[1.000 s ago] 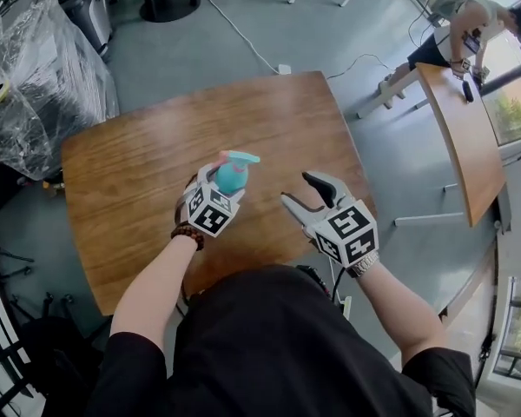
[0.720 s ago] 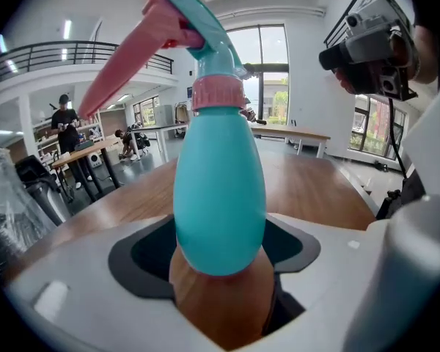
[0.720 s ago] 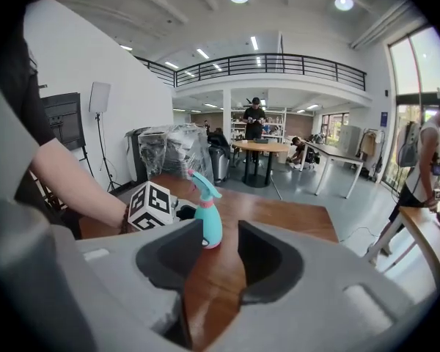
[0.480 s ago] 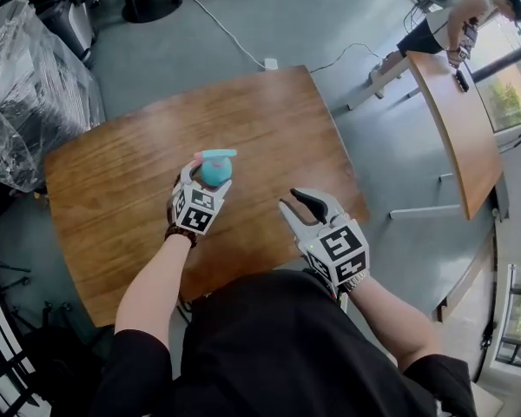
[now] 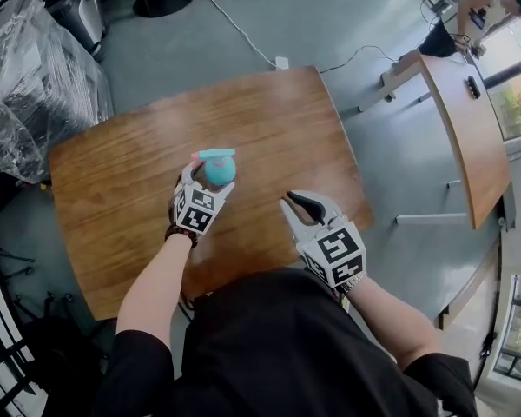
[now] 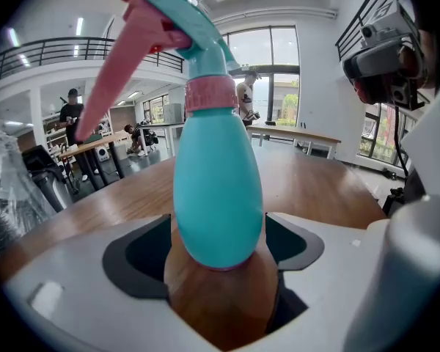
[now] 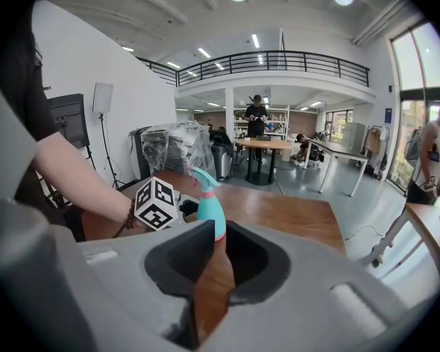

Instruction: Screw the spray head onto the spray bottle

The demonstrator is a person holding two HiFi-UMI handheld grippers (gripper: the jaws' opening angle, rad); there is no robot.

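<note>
Left gripper (image 5: 210, 181), 1 of 2, has just been opening its jaws. They flank, without pressing, the 1 teal spray bottle (image 5: 219, 168), which stands head on and upright on the 1 wooden table (image 5: 269, 120). Right gripper (image 5: 293, 201) has just been closing and is nearly together, empty. 2 marker cubes (image 5: 199, 211) show black-white squares.

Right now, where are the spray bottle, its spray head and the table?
spray bottle (image 6: 218, 196), left gripper view, teal body.
spray head (image 6: 198, 42), left gripper view, teal housing above the pink collar.
table (image 5: 269, 120), head view, bare wood beyond the bottle.
</note>
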